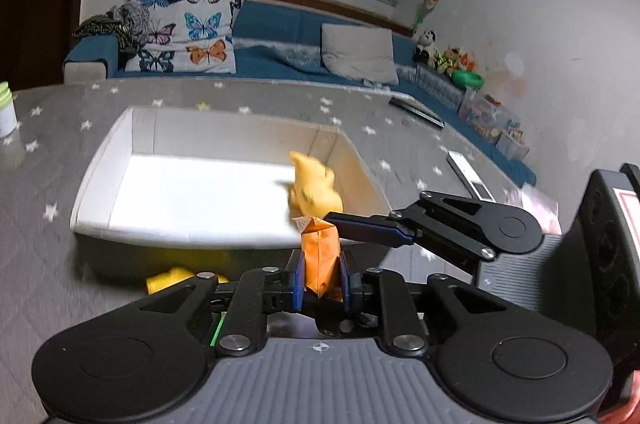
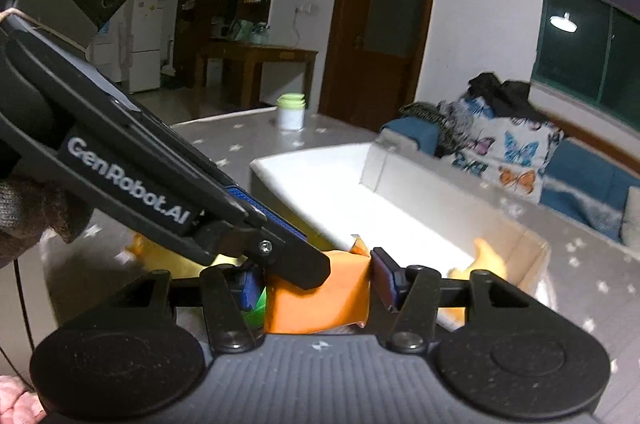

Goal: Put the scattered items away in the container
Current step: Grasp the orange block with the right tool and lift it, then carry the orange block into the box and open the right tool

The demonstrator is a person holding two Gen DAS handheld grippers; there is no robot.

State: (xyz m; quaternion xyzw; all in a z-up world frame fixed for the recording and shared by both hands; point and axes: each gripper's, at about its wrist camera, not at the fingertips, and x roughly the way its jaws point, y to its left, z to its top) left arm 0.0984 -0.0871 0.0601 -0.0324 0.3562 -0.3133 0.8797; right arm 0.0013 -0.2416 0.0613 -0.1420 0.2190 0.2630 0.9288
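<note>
Views differ in coverage. Left wrist view shows the white box on the star-patterned tablecloth, with a yellow toy blurred at the box's right end and a second yellow item on the cloth just outside the near wall. It also shows a remote control to the right of the box and the sofa behind. Right wrist view shows a white jar with a green lid on the far side of the table, a doorway and a wooden table beyond; the second yellow item is only partly visible there.

Left gripper: jaws nearly closed, blue pads pressing both sides of an orange packet, which stands upright just short of the box's near wall.

Right gripper: jaws narrow, both sides touching the same orange packet. In the left wrist view one right finger lies against the packet's top edge. Both grippers grip it at once.
</note>
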